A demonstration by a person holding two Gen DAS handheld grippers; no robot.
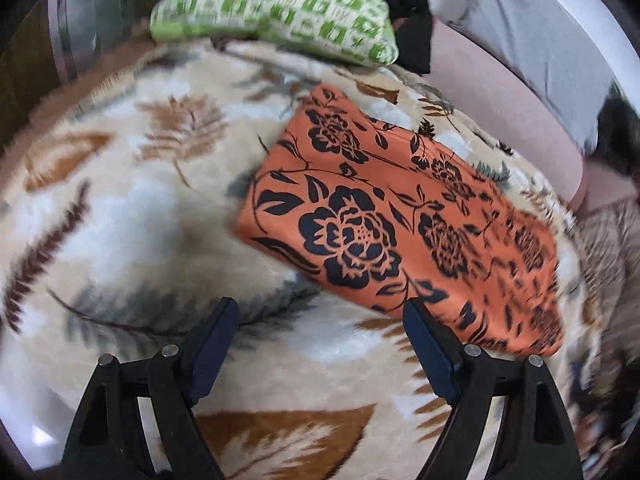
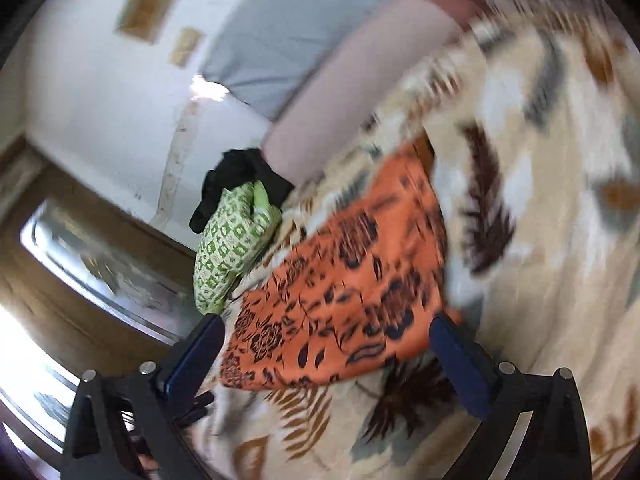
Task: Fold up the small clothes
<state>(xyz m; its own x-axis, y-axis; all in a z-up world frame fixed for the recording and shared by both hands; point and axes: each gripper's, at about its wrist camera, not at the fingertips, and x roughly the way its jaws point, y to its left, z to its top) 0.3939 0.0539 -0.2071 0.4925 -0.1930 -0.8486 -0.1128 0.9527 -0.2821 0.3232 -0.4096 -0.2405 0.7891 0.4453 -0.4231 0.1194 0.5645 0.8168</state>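
Observation:
An orange cloth with black flowers [image 1: 400, 224] lies folded flat on a leaf-patterned blanket [image 1: 132, 200]. My left gripper [image 1: 322, 312] hovers open above the blanket, its right finger [image 1: 432, 348] by the cloth's near edge, nothing between the jaws. In the right wrist view the same orange cloth [image 2: 340, 292] lies just ahead of my right gripper [image 2: 326, 328], which stands wide open with its fingers either side of the cloth's near end, not pressing it. A green-and-white patterned garment [image 1: 276, 12] and a black one [image 1: 408, 4] lie at the blanket's far edge.
A pale pink pillow [image 1: 500, 108] and a grey one [image 1: 532, 32] lie along the wall side. The green-and-white garment [image 2: 232, 256] sits near the bed's edge, beside a wooden frame with glass [image 2: 100, 256]. White wall [image 2: 100, 92] behind.

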